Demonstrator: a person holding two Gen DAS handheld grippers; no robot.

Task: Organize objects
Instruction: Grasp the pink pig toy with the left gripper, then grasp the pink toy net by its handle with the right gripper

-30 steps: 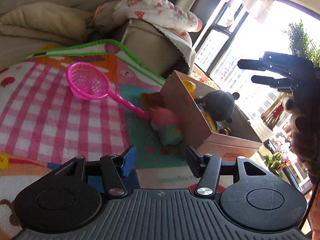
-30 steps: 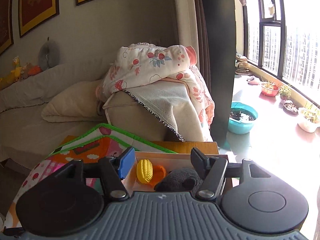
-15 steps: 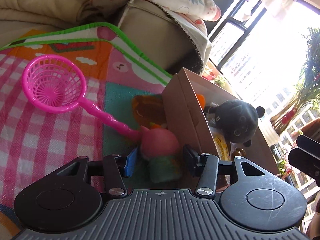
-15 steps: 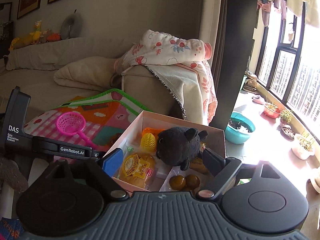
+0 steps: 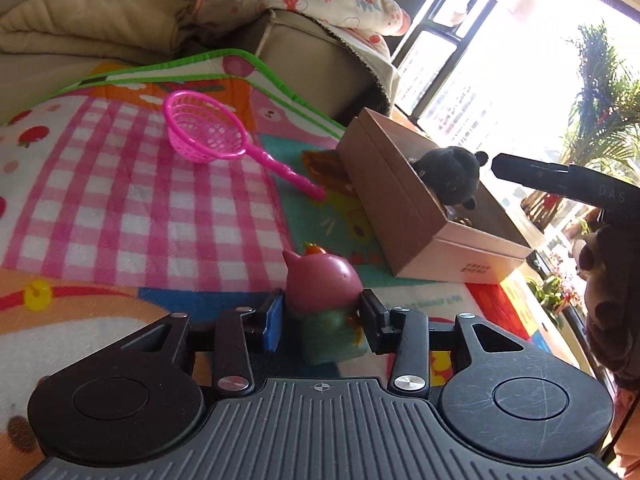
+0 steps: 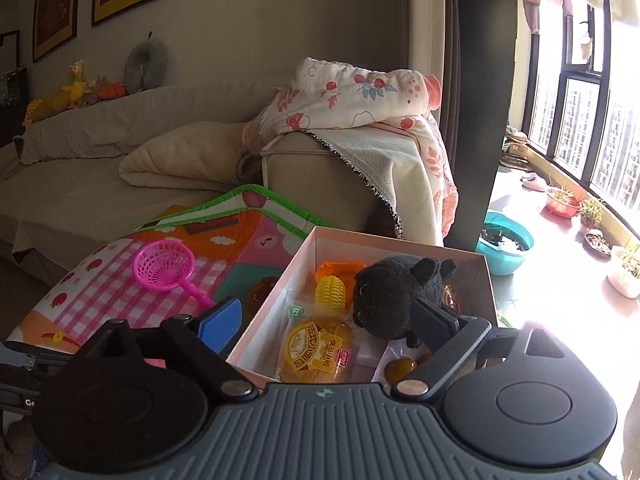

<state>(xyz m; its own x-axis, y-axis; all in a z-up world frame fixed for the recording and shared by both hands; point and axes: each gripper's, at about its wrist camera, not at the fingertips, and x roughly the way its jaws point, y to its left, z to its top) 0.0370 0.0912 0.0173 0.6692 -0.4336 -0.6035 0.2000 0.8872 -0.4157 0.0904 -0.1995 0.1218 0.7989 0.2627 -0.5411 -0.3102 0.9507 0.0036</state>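
My left gripper (image 5: 322, 316) is shut on a pink-and-green squishy toy (image 5: 322, 284) and holds it above the play mat. A cardboard box (image 5: 400, 208) lies to the right on the mat; it holds a black plush (image 6: 394, 294), a toy corn cob (image 6: 330, 293) and a yellow snack packet (image 6: 314, 354). A pink toy net (image 5: 206, 128) lies on the mat left of the box. My right gripper (image 6: 328, 322) is open and empty, hovering over the near edge of the box (image 6: 276, 292).
A beige sofa (image 6: 120, 160) with a folded blanket and a floral cover stands behind the mat (image 5: 120, 200). Potted plants and a teal basin (image 6: 506, 242) line the window ledge at the right.
My left gripper closed on the pink-and-green toy and lifted it back from the box. My right gripper rose and pulled back, so the open box shows below it.
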